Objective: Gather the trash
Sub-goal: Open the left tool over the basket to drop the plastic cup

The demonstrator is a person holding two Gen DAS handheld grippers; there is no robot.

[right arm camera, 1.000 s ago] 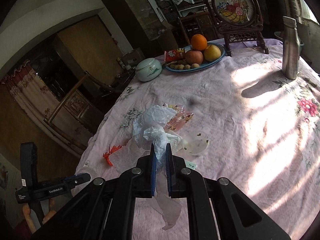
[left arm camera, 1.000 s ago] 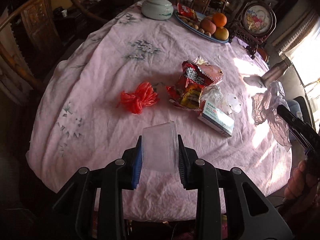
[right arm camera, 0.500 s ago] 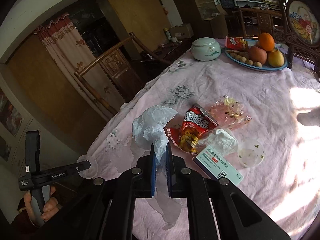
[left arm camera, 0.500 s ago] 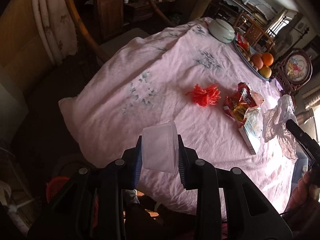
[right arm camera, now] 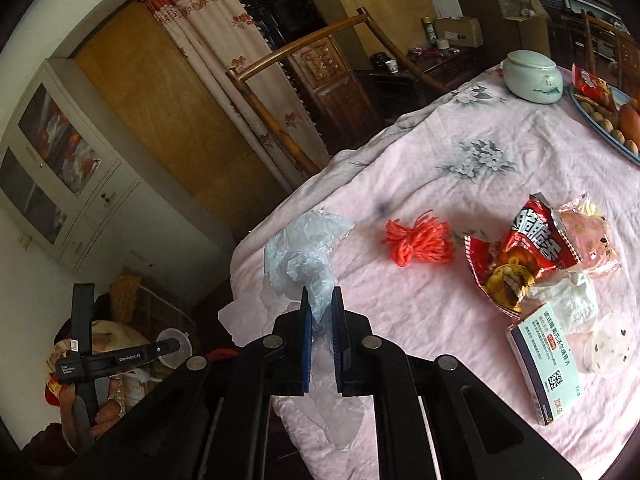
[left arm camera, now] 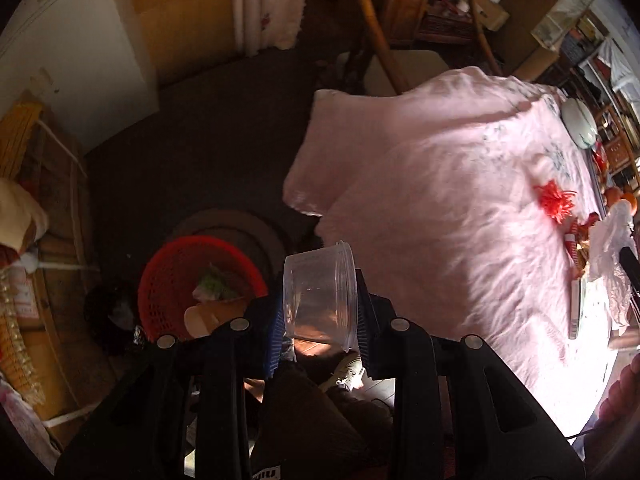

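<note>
Left gripper (left arm camera: 318, 312) jaws clamping clear cup (left arm camera: 320, 292), right gripper (right arm camera: 320, 328) jaws pinching plastic bag (right arm camera: 306, 252), trash basket (left arm camera: 160, 276) below

Home dining room: clothed table (right arm camera: 460, 168), carved chair (right arm camera: 320, 68)

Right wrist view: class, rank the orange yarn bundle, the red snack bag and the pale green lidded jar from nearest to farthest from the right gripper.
From the right gripper, shut on a plastic bag:
1. Orange yarn bundle, just ahead on the cloth.
2. Red snack bag, farther right, mid-table.
3. Pale green lidded jar, at the far edge.
</note>
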